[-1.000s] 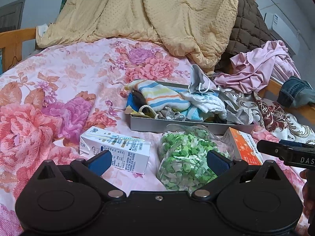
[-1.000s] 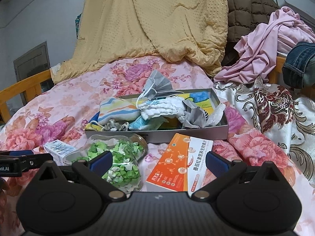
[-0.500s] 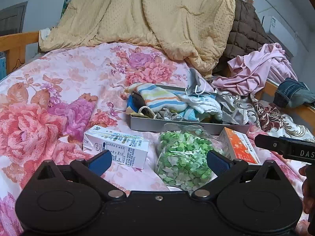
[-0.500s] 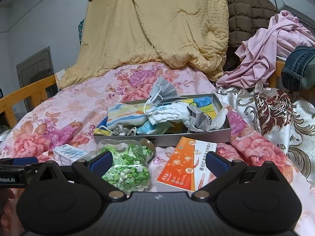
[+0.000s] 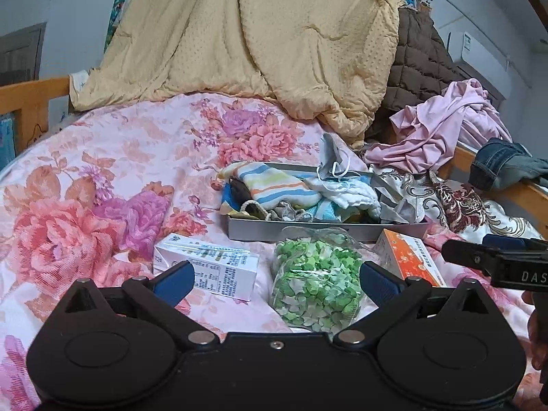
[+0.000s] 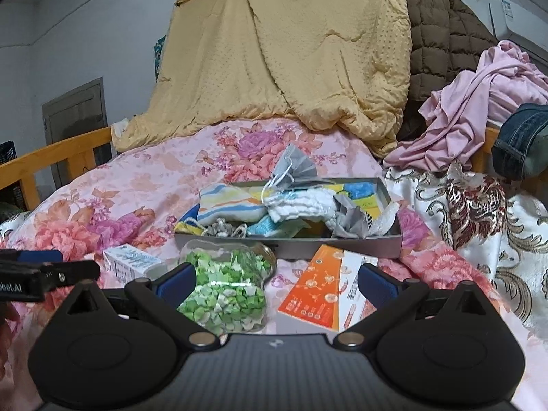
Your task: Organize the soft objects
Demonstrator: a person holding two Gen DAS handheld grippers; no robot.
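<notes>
Blue-padded left gripper (image 5: 275, 279) and right gripper (image 6: 279, 279) both spread wide, holding nothing, low over the floral bedspread (image 5: 102, 178). Just ahead: jar of green paper stars (image 6: 227, 286) on its side, white carton (image 5: 209, 265) to its left, orange box (image 6: 328, 286) to its right. Soft items, striped cloth (image 5: 274, 188) and face mask (image 6: 293, 167) included, piled in the grey tray (image 6: 342, 241) behind.

A bed with a pink floral cover (image 5: 113, 171) carries a grey tray (image 5: 308, 231) of soft things, a white carton (image 5: 209, 265), a jar of green stars (image 5: 316, 282), an orange box (image 5: 409, 260) and a yellow quilt (image 5: 274, 44)
</notes>
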